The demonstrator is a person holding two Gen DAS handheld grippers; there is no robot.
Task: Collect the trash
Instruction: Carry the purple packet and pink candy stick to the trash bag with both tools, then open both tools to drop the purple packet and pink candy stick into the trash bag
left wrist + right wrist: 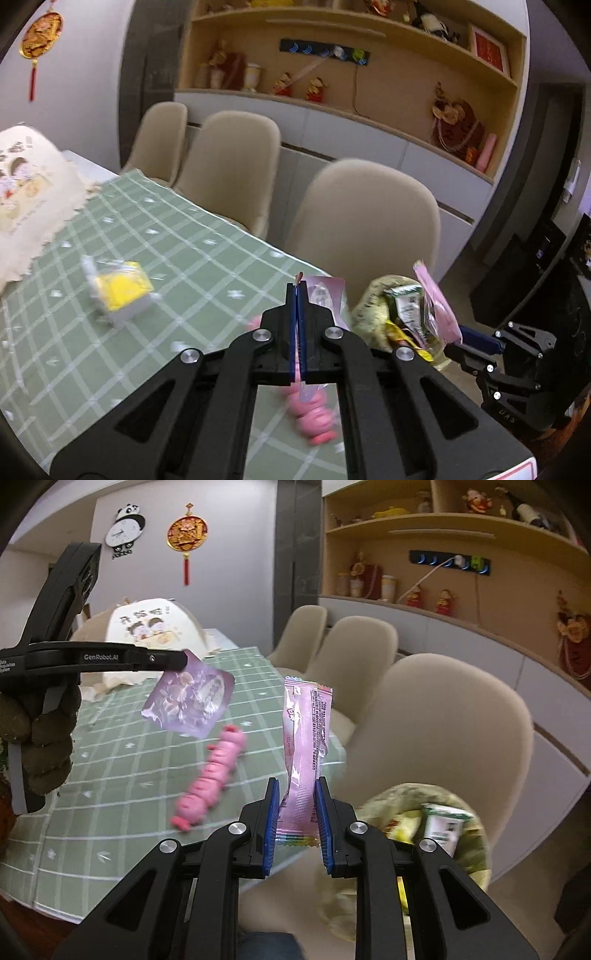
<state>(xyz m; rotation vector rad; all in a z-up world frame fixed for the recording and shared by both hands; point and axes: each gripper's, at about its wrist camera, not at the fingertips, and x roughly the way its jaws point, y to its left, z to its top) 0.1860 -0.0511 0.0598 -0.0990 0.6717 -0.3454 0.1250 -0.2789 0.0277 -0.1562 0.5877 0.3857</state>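
Note:
My left gripper is shut on a corner of a flat lilac wrapper, lifted above the green checked tablecloth. In the right wrist view that wrapper hangs from the left gripper, which a gloved hand holds. My right gripper is shut on a long pink sachet wrapper that stands upright between the blue pads. A yellowish bag with packaging inside sits off the table's edge, to the right of both grippers. From the left wrist, the right gripper shows beside this bag.
A pink caterpillar toy lies on the cloth near the table's edge. A yellow pack in clear plastic lies further left. A mesh food cover stands at the far end. Several beige chairs line the far side, with shelves behind.

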